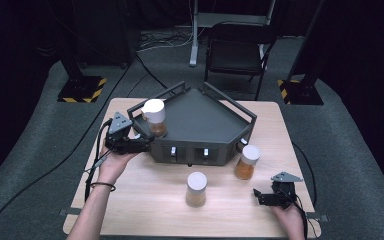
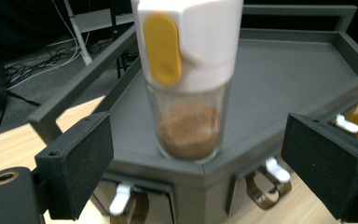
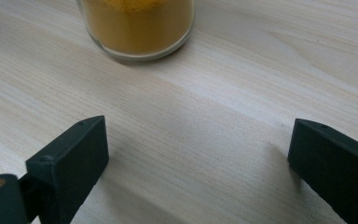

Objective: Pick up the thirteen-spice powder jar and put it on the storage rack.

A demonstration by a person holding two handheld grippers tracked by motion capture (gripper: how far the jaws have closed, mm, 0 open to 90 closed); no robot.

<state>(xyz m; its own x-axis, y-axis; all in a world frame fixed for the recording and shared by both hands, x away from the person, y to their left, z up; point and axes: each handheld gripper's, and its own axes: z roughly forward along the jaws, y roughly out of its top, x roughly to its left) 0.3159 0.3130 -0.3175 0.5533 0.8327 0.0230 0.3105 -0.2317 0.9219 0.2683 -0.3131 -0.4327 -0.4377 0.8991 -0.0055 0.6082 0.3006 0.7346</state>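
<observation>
Spice jar (image 2: 189,79) stood upright on tray (image 2: 284,79) corner, long axis vertical, white cap up, yellow flap faced toward left gripper (image 2: 196,154). Jar seen just ahead of gripper, centred between pads, untouched. Left jaws spread wide, nothing clamped. Right gripper (image 3: 198,154) held open over table (image 3: 242,84).

My left gripper (image 1: 139,141) sits ahead of my left hand (image 1: 111,165), held level with its jaws standing wide apart and nothing pressed between the pads. My right gripper (image 1: 260,196) lies low, jaws pointing leftward and spread wide, in my right hand (image 1: 290,214), with that forearm drawn close.
</observation>
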